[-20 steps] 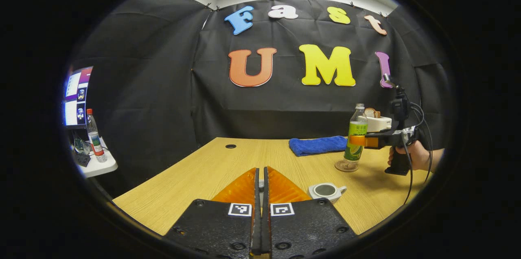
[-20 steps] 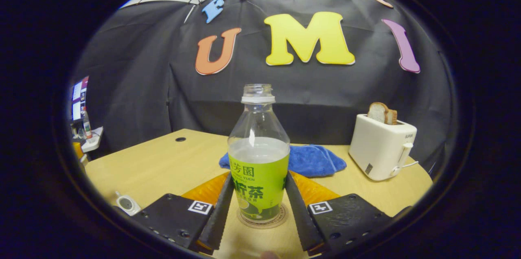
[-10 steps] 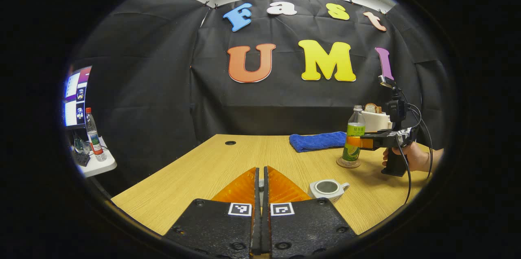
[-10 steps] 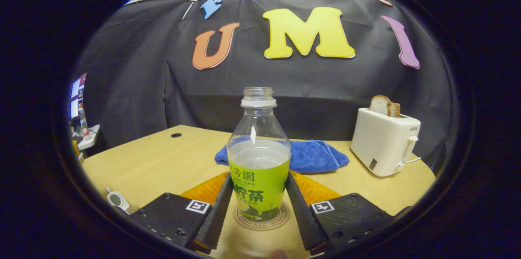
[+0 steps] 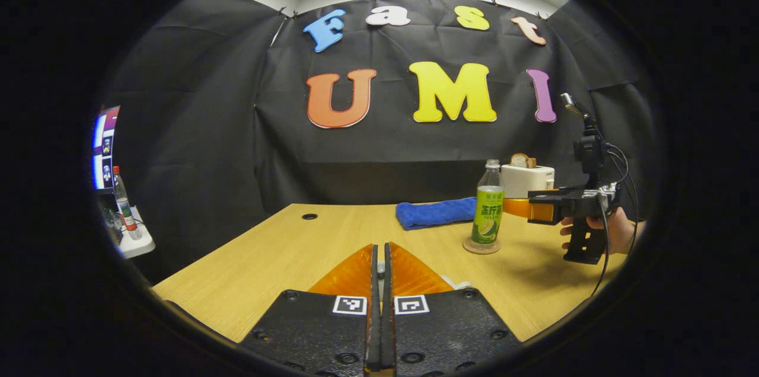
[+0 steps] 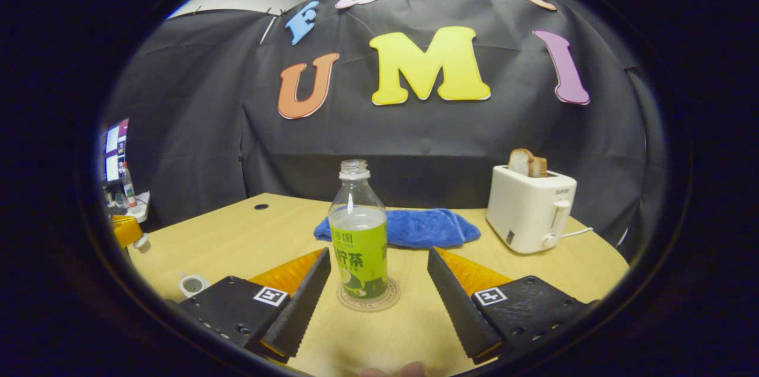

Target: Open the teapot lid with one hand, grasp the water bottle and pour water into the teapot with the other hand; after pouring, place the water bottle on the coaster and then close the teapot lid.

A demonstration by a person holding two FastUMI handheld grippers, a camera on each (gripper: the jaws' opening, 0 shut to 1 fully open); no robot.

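Closing the lid is what I judge remains, and the worst risk is my left gripper (image 5: 380, 258) coming down blind: its fingers are pressed together, whether on the lid I cannot tell, and the teapot (image 6: 192, 285) lies near the tabletop's (image 6: 267, 229) left edge, small in the right gripper view. A lesser risk: my right gripper (image 6: 379, 282), fingers wide apart and gripping nothing, clipping the bottle (image 6: 359, 235). That bottle stands upright on the coaster (image 6: 369, 301), mid-tabletop, just ahead of and between those fingertips, touching neither.
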